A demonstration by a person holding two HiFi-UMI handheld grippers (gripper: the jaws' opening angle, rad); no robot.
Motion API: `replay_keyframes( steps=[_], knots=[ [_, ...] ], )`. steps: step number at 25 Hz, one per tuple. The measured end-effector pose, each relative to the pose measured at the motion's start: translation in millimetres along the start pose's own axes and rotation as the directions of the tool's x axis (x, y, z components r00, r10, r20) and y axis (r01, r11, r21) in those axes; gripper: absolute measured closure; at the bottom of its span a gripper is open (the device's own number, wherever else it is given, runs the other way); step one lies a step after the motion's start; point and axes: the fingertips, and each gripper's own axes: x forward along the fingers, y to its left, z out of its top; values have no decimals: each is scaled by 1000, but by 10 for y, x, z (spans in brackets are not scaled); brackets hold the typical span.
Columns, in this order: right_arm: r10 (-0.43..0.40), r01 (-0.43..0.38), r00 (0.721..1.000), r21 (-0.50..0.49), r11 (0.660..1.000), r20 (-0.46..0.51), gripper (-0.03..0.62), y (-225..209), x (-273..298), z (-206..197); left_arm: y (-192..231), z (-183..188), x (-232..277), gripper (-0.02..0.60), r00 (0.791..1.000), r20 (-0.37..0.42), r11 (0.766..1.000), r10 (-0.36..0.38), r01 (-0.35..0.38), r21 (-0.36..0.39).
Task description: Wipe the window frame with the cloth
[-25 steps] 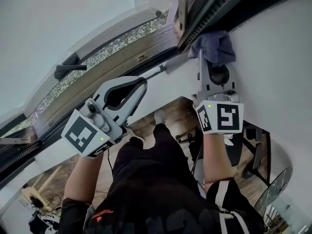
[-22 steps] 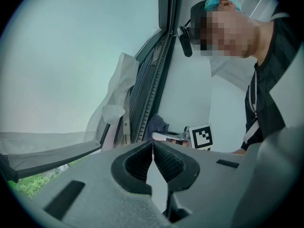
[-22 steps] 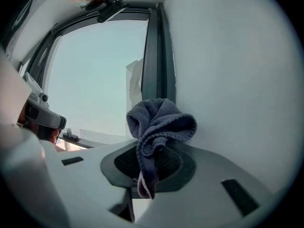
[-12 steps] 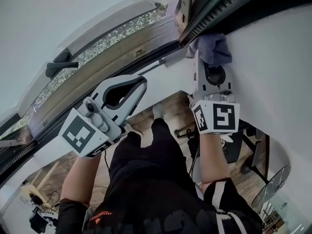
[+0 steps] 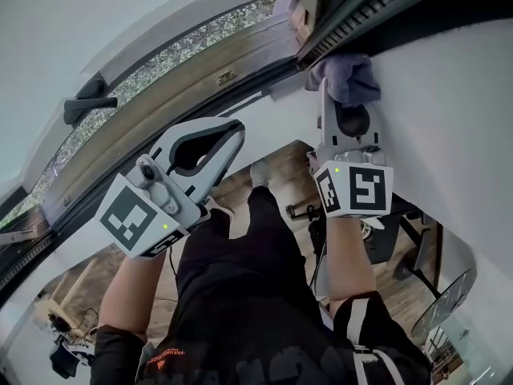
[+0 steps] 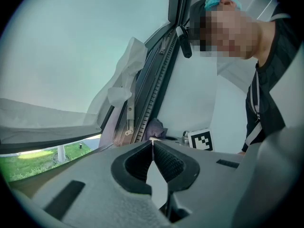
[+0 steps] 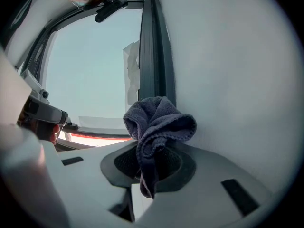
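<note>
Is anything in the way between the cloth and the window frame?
No, nothing visible. The right gripper holds the cloth right up by the dark window frame; whether they touch is unclear.

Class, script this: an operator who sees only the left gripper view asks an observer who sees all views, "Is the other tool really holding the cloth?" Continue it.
Observer: Yes. In its own view, the right tool is shut on the bunched grey-blue terry cloth.
Operator: Where is the cloth now?
Observer: The head view shows it against the edge of the dark window frame, where the frame meets the white wall.
</note>
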Motion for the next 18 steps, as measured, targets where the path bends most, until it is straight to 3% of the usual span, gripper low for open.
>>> replay_keyframes(
  steps=[5,9,18],
  knots=[
    [-8,9,1000,21,1000,-18,539,-6,37,-157,-24,-11,47,554,999,39,999,-18,20,-51],
    [-5,6,999,25,1000,-38,539,-14,65,-277,37,-193,27,554,1000,-15,1000,4,-5,-31],
    [-17,22,998,77,997,-61,539,-26,129,-529,58,-362,71,554,1000,-25,998,4,-6,-55]
  ],
)
